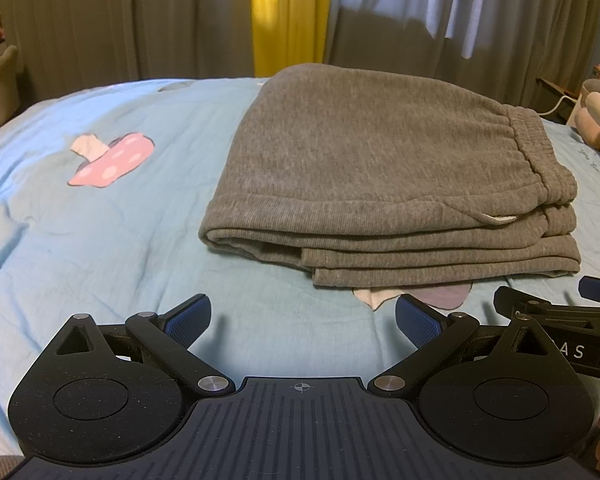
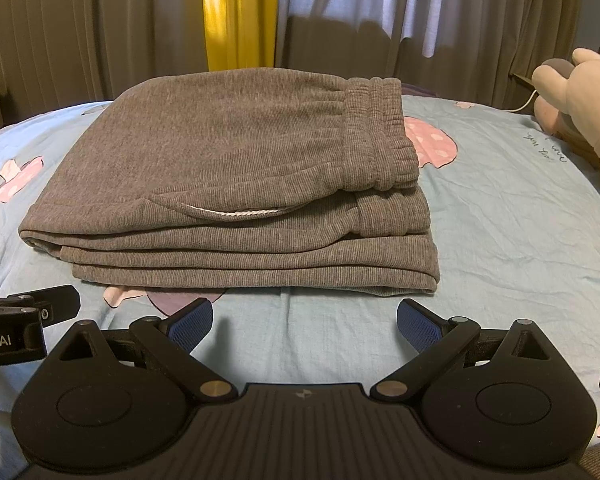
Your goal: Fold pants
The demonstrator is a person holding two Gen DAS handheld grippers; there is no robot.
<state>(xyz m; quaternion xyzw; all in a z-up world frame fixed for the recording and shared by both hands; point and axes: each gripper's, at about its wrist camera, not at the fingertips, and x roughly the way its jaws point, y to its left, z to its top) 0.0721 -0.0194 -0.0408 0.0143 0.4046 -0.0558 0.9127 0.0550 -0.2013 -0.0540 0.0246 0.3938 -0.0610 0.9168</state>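
A bed (image 1: 80, 240), covered in a light blue sheet printed with pink mushrooms (image 1: 114, 160), fills most of both views. Behind it, grey curtains (image 1: 160, 20) are hung, with a yellow strip (image 1: 288, 12) between them and pale blue cloth to the right of that.

The pants (image 1: 380, 168), grey and ribbed, are seen folded into a flat stack of several layers in the middle of the bed. The stacked edges are turned toward the cameras. The elastic waistband (image 2: 376, 136) is laid on the right side of the stack, on the top layer, and a white drawstring (image 2: 228, 213) can be made out at a pocket-like opening below it. A mushroom print is partly covered by the near edge of the stack.

A cream plush toy (image 2: 580, 100) is seen at the right edge of the bed, well apart from the pants.

The left gripper (image 1: 302, 322) is held low over the sheet, near the front edge of the stack but not touching it; its blue pads are spread wide and nothing is held between them. The right gripper (image 2: 304, 324) is held likewise, just in front of the stack, its jaws also spread and empty. The two are placed side by side, each showing at the edge of the other's view.
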